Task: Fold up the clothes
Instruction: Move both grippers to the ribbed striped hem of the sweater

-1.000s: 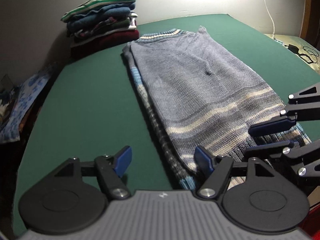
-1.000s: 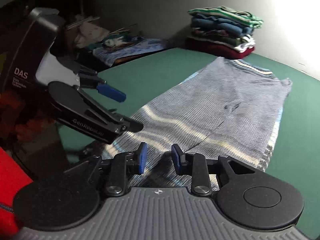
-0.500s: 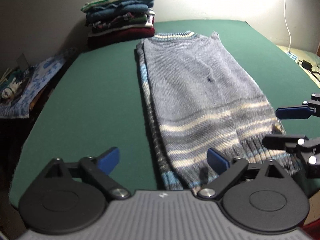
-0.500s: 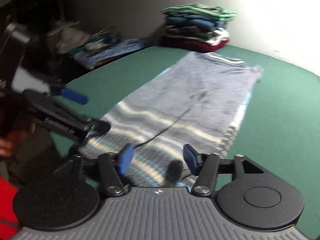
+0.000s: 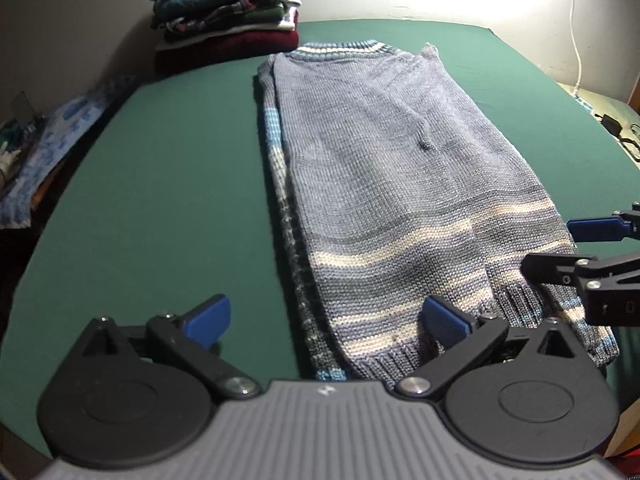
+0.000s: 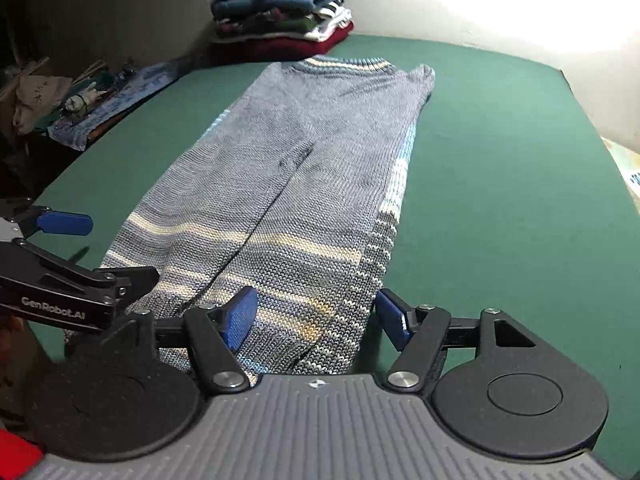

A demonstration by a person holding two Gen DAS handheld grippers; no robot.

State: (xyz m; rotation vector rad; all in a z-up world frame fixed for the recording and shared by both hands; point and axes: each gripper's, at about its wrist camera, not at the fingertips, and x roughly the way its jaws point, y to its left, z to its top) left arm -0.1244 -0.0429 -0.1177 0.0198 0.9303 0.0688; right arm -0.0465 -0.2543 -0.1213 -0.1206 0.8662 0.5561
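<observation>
Since both grippers are opening with nothing pinched, this looks like the regrip before the next fold. That grey-blue striped sweater (image 5: 384, 184) lies flat down the middle of the green table (image 5: 160, 184), hem at the near edge. Left gripper (image 5: 326, 320) and right gripper (image 6: 316, 316) straddle the hem, so I'd grab both hem corners evenly, lift together and carry toward the collar.
</observation>
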